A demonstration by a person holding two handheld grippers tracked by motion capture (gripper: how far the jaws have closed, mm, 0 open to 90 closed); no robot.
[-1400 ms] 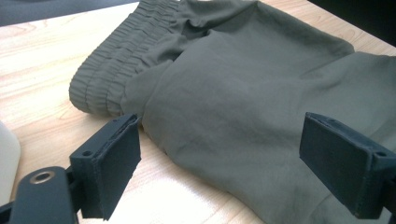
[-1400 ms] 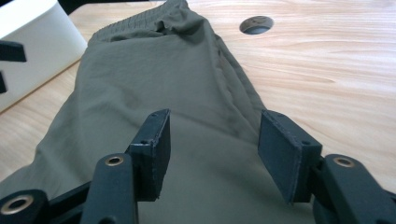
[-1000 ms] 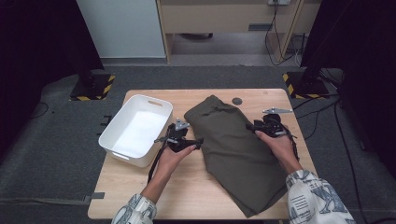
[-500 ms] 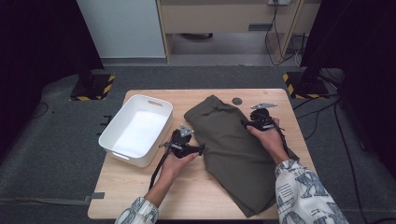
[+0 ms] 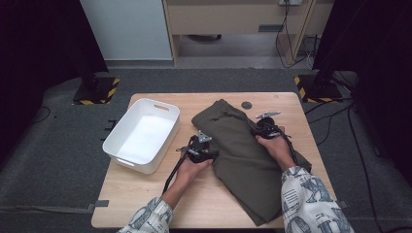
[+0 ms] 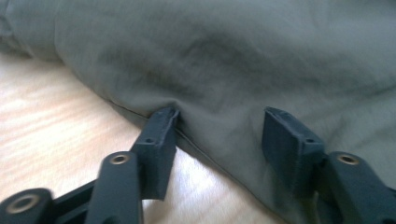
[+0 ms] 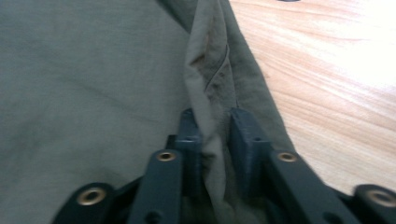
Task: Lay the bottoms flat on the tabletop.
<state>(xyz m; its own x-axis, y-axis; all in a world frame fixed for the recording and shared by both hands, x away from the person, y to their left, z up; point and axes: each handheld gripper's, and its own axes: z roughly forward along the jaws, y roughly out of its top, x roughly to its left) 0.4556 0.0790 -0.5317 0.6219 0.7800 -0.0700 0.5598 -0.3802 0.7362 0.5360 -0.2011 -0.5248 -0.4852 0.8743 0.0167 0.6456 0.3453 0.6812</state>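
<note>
An olive-green garment (image 5: 243,155) lies folded across the middle of the wooden table (image 5: 145,194). My left gripper (image 5: 210,151) is at its left edge. In the left gripper view my left gripper (image 6: 222,116) has just been closing: one fingertip (image 6: 161,126) is tucked at the hem, the other rests on top of the cloth (image 6: 224,56), and the jaws still stand apart. My right gripper (image 5: 260,130) sits on the garment's right side. There my right gripper (image 7: 215,116) has just been closing, and a raised ridge of cloth (image 7: 208,84) is pinched between its jaws.
A white plastic tub (image 5: 127,162) stands empty on the table's left side, close to my left hand. A small dark disc (image 5: 247,104) lies near the far edge. Bare wood (image 7: 327,93) runs along the garment's right side.
Both hands have come down onto the garment. The left gripper moved right to the hem, and the right gripper moved inward from the right edge. Both pairs of jaws are narrower, the right now gripping a fold.
</note>
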